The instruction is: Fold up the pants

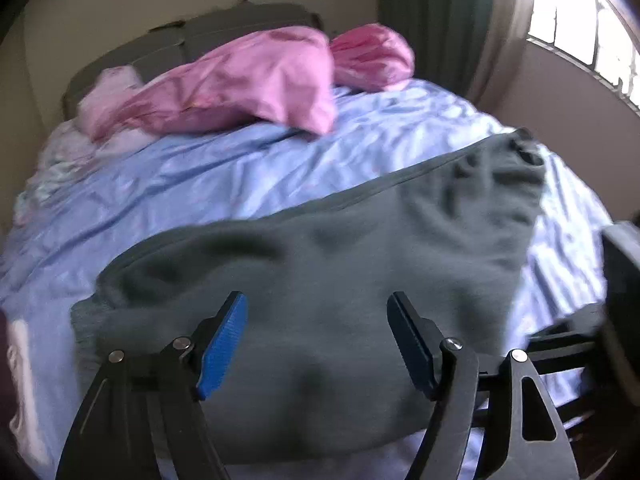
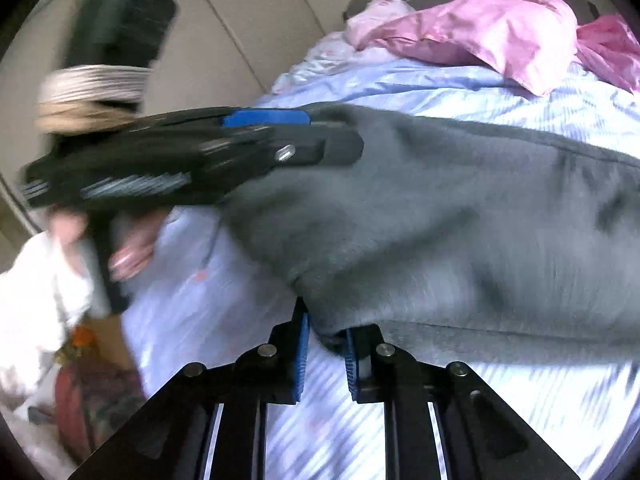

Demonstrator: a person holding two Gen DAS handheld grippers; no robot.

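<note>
On the bed sheet (image 1: 240, 176), on the near half away from the pink pillows (image 1: 248, 80), the grey pants (image 1: 360, 248) lie spread flat-ish, a seamed edge running diagonally on the pillow side and a bunched, darker end at the far right in the left wrist view. Fabric looks like thick fleece or sweat knit — soft, limp, no stiffness, probably light to moderate in weight; it should drape and sag from any single pinch point, and the nap likely grips the ribbed pads well, so slip risk seems low. Best holds, judged from here: hems, seams or a doubled corner, two points spread along one edge so the fold stays square. Left gripper (image 1: 316, 340) hovers over the pants relative to the sheet's near edge, jaws wide, nothing between the blue pads (image 1: 222, 344). Right gripper (image 2: 325, 356) sits at the pants' near corner (image 2: 332, 332), jaws narrow with a fold of grey cloth between them — looks pinched, though blur keeps me from being sure of pad contact. No containers visible on the sheet; clutter beside the bed is too blurred to name.
</note>
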